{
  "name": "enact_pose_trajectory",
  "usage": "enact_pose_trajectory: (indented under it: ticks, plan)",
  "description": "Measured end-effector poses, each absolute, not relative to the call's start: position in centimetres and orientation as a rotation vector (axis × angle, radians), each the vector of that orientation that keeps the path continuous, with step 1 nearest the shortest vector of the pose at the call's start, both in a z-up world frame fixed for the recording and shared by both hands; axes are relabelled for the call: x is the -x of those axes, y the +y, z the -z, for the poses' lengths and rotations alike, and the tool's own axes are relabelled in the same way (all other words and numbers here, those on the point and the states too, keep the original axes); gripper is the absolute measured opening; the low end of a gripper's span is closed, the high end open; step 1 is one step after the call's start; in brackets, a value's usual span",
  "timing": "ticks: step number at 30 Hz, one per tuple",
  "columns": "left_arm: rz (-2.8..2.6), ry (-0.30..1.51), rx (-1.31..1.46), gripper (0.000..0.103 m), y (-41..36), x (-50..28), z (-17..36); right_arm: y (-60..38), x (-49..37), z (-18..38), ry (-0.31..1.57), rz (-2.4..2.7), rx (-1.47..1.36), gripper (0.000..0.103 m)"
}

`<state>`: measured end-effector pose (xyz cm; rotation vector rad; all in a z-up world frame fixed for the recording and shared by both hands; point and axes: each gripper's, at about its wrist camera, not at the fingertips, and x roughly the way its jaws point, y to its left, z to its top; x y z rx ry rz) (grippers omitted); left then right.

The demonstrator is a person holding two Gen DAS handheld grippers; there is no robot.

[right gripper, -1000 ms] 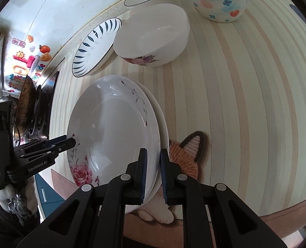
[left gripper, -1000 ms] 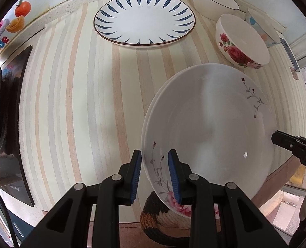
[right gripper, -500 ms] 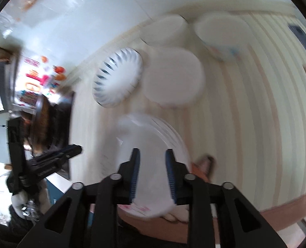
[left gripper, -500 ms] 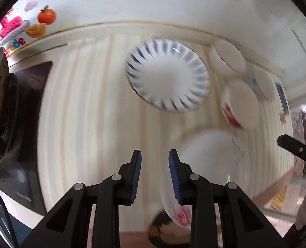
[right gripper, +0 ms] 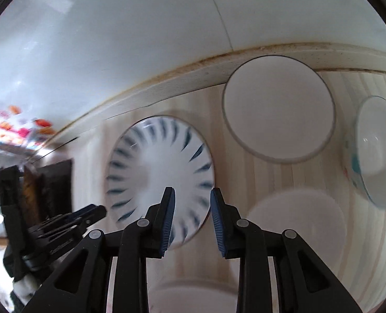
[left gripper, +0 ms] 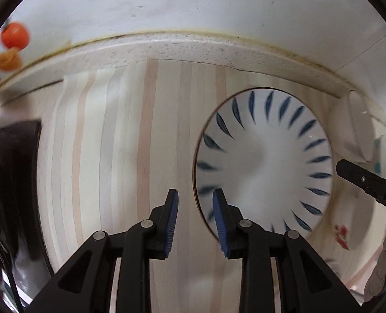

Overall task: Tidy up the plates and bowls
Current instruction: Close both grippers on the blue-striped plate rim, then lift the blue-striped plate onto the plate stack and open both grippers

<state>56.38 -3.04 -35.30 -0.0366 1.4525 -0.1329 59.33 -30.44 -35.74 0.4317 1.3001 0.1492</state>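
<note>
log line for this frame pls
left gripper: open, empty | right gripper: open, empty | target: blue-leaf plate, on striped mat

My left gripper (left gripper: pixel 195 221) points straight down, its blue-padded jaws apart with nothing between them. My right gripper (right gripper: pixel 192 221) tilts steeply downward, its jaws likewise parted and gripping nothing. From the left camera I see the right gripper's black tip at about 3 o'clock; from the right camera the left gripper sits at about 8 o'clock, carried by a gloved hand (right gripper: pixel 23 287).
</note>
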Motion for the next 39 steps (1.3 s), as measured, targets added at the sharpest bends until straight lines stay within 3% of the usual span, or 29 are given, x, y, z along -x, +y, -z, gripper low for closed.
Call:
enact_pose_trajectory:
  ticks: [4, 8, 16, 29, 39]
  plan:
    - [0.171, 1.462, 0.027, 0.025, -3.7, -57.4, 36.5, -30.3, -61.1, 38.3, 1.335, -0.118, -0.421, 0.029]
    - [0.175, 1.446, 0.053, 0.024, -4.1, -57.3, 36.5, -30.0, -61.7, 39.4, 1.340, -0.098, -0.380, 0.014]
    - [0.160, 1.433, 0.054, 0.024, -4.7, -55.3, 36.1, -30.2, -61.3, 39.6, 1.335, -0.100, -0.354, 0.014]
    - [0.175, 1.359, 0.082, 0.024, -3.1, -50.2, 29.9, -29.7, -59.5, 36.4, 1.313, -0.150, -0.332, 0.014]
    - [0.189, 1.336, 0.063, 0.024, -5.9, -42.8, 27.0, -31.1, -51.6, 32.9, 1.295, -0.233, -0.317, 0.014]
